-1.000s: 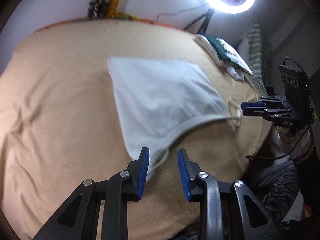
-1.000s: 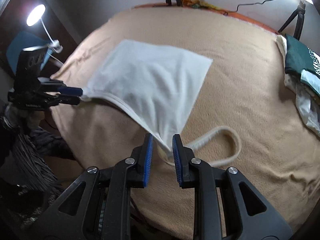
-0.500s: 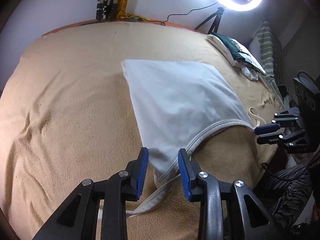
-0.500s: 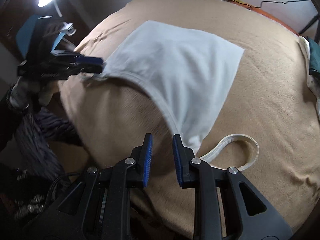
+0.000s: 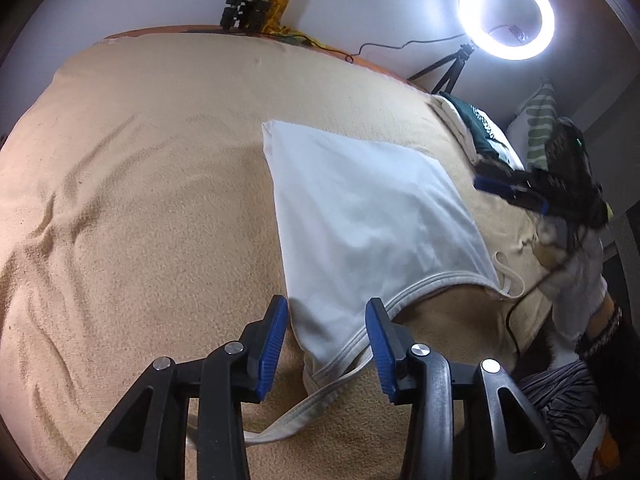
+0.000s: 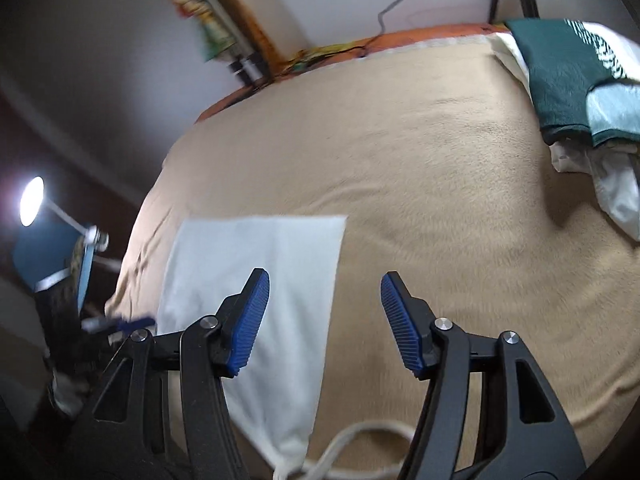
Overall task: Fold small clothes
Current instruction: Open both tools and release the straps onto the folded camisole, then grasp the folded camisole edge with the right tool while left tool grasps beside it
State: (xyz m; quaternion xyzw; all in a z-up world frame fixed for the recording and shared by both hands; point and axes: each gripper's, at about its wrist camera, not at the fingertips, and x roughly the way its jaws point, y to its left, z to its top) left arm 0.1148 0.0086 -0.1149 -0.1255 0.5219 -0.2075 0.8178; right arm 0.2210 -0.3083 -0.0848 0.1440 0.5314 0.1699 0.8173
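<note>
A white tank top (image 5: 360, 216) lies spread on the tan blanket (image 5: 140, 200). Its near strap corner (image 5: 332, 360) rests on the blanket between the fingers of my left gripper (image 5: 326, 344), whose jaws are opening and whose pads stand clear of the cloth. My right gripper (image 6: 326, 320) hovers over the top's other edge (image 6: 260, 280); its jaws are opening wide and grip nothing. A strap loop (image 6: 360, 436) lies below it. Each gripper shows in the other's view: the right gripper (image 5: 508, 192) at the right side, the left gripper (image 6: 120, 324) blurred at the left.
A stack of folded clothes (image 6: 560, 80) topped by a dark green piece sits at the bed's right side. A ring light (image 5: 506, 20) on a tripod stands behind the bed. A desk lamp (image 6: 32, 200) is at the left. A gloved hand (image 5: 576, 272) holds the right gripper.
Both grippers have let go of the tank top's strap corners. The right gripper opened wide, rolled and swung away over the bed. The left gripper opened a little and sank slightly.
</note>
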